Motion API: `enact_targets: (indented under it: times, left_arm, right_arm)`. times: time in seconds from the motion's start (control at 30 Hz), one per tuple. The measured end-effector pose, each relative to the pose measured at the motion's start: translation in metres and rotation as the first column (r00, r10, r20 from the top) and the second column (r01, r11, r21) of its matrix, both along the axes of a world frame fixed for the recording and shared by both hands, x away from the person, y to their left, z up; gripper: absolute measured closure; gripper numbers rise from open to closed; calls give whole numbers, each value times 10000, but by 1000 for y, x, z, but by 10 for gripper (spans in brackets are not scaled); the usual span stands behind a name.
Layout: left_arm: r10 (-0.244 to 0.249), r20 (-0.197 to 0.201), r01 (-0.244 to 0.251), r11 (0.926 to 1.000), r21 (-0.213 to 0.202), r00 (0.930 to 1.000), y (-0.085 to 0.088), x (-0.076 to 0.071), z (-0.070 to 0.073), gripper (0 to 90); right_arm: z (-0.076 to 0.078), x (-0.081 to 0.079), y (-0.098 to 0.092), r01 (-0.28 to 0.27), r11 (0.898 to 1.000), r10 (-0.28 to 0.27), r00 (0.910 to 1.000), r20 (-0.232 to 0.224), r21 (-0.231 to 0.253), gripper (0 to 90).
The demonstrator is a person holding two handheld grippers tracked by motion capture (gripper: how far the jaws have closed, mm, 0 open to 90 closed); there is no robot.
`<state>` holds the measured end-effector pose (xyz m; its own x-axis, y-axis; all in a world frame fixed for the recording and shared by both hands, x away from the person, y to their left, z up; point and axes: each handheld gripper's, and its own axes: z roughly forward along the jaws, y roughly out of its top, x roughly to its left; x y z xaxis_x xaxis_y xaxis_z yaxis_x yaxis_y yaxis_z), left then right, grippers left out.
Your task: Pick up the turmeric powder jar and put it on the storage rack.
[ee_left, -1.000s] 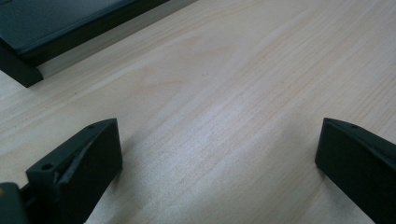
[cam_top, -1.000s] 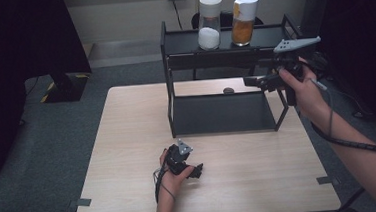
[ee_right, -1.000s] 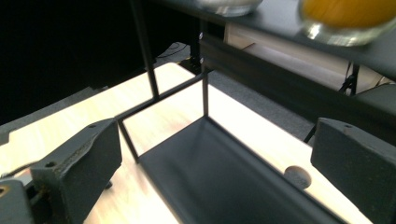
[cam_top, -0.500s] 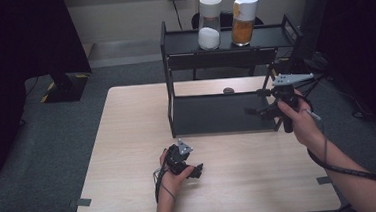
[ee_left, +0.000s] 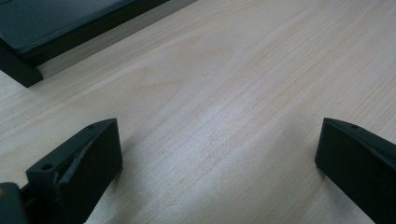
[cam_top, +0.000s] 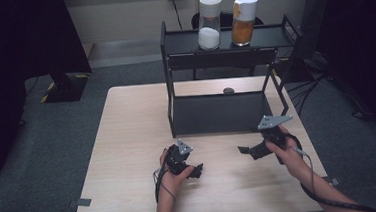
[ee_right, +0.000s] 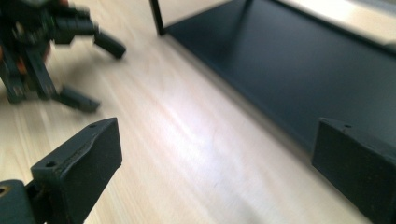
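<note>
Nothing's held yet, both the left gripper (cam_top: 196,170) and right gripper (cam_top: 244,150) are spread wide, and the two tall jars (cam_top: 210,22) at 12 o'clock on the rack (cam_top: 276,35) look smooth, probably slippery and breakable, best gripped mid-body.

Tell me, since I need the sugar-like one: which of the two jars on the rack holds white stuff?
The left jar holds white granules; the right jar beside it on the rack's top shelf holds orange contents.

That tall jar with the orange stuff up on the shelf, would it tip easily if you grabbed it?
Possibly. The orange jar is tall and narrow, so a high push might topple it. It looks mostly full, so probably heavy. Its clear wall may be slippery.
</note>
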<state>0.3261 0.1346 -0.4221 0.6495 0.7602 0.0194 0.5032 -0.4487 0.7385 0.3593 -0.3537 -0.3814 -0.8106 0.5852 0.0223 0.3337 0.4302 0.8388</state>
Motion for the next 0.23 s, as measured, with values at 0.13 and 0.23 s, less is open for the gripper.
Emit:
enact_targets:
  times: [0.13, 0.23]
  left_arm:
    - [2, -3, -2, 10000, 3, 10000, 0, 0, 0, 0]
    - [5, -17, -5, 10000, -27, 10000, 1, 0, 0, 0]
  right_arm:
    - [-19, -4, 3, -134, 9994, 126, 9997, -231, -314, 11]
    - [-24, -9, 6, -195, 9984, 181, 9995, -263, -530, 9]
